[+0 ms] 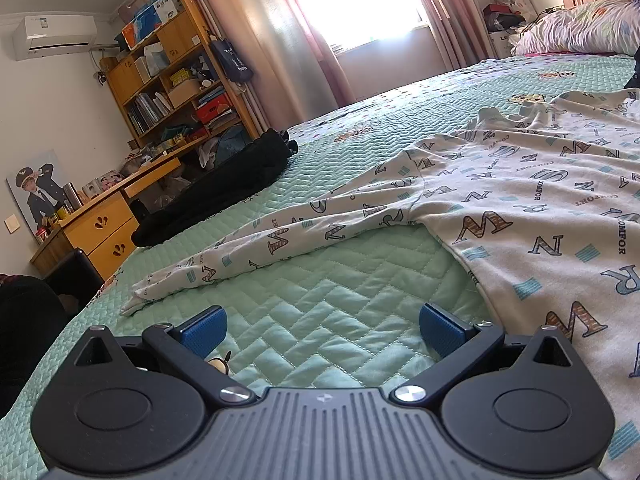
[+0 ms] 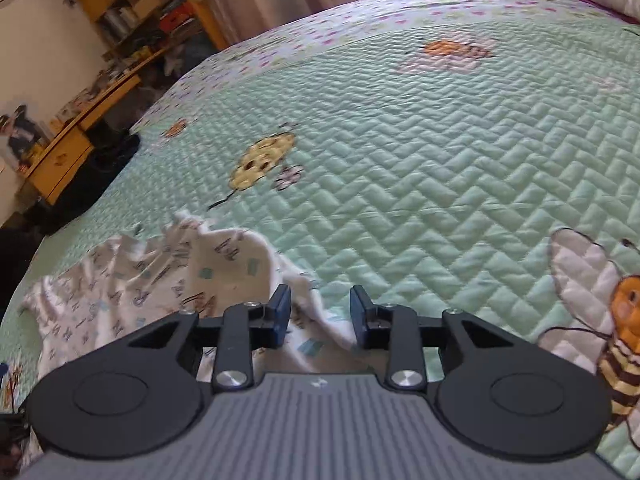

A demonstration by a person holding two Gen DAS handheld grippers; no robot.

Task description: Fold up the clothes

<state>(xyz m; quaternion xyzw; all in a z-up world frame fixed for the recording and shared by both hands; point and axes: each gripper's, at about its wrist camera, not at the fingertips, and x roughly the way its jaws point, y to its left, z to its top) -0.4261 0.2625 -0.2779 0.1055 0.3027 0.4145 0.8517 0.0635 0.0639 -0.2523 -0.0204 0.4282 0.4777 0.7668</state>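
Left tongs [image 1: 322, 330] released, blue pads wide apart over bare mint-green quilted bedspread [image 1: 320, 304], nothing between them; white letter-printed cotton garment [image 1: 520, 208] lies spread just beyond and to the right, one long sleeve stretched leftward across the bed. Right tongs [image 2: 320, 314] partly narrowed, a fold of the garment's edge between the pads, contact unclear. Further off: a crumpled black garment [image 1: 216, 192], then a wooden desk [image 1: 104, 220].
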